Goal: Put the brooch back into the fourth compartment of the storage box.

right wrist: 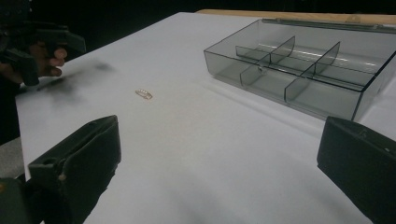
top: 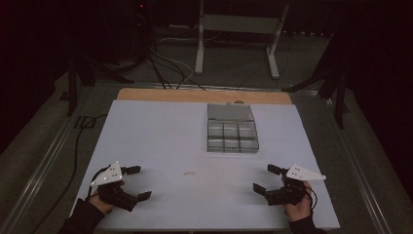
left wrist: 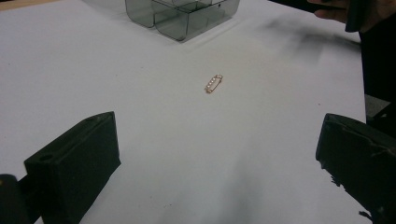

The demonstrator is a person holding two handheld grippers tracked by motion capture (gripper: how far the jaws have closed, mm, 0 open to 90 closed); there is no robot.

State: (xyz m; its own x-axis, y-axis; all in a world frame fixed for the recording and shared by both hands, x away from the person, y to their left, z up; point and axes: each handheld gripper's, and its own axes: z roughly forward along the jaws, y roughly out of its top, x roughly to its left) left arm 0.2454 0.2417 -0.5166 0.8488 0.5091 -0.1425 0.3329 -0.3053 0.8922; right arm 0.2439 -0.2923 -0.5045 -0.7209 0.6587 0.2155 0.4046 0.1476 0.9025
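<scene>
The left gripper [top: 138, 183] sits at the near left of the white table [top: 160, 136] with its two black jaws spread wide and nothing between them; from the left gripper view the jaws look like blunt, matte, rubbery blocks, and bare table shows in the gap. The right gripper [top: 267, 178] at the near right is just as wide open and grips nothing; its jaws hang over the table without touching any object. Each gripper carries a flat grey three-cornered plate on top, and a hand [top: 298, 204] wraps the dark body from behind.

A small clasp [left wrist: 213, 83] lies flat on the table, on the near side of the compartment box [top: 232, 128] and well apart from it, roughly between the two grippers; it is thin, oblong and gold-coloured, with a row of pale dots along its length; in the right gripper view it [right wrist: 144, 94] looks like a slim wire loop.

The compartment box is a shallow rectangular tray of smoky, see-through plastic with thin dividers splitting it into cells; its walls are smooth and glossy; its lid stands open on the far side. The table top is smooth, matte white, with a wooden edge [top: 204, 95] showing just beyond the box.
</scene>
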